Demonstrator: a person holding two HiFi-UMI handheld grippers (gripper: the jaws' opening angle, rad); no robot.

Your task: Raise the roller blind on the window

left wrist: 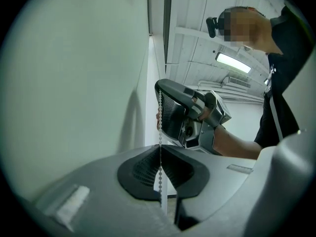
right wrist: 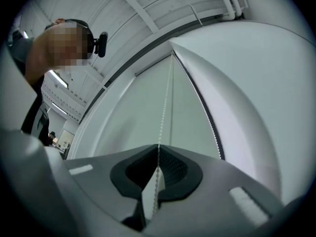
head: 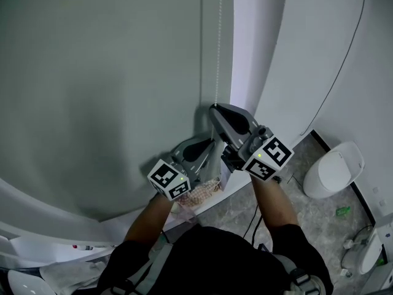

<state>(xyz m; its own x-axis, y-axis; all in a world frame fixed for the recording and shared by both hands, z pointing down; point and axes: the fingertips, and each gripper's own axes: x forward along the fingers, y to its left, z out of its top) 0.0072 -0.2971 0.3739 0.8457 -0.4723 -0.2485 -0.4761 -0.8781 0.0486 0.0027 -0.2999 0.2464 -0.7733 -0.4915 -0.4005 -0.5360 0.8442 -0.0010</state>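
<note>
Both forearms reach up toward the window. The right gripper (head: 215, 109) sits above the left gripper (head: 207, 143), at its 1 o'clock. Both are matte grey shells whose jaws, lined in ribbed black, are clenched on the thin white bead chain (head: 217, 48). The chain hangs straight beside the right edge of the smooth pale-grey roller blind (head: 92, 72), which fills the head view from 9 to 12 o'clock.
</note>
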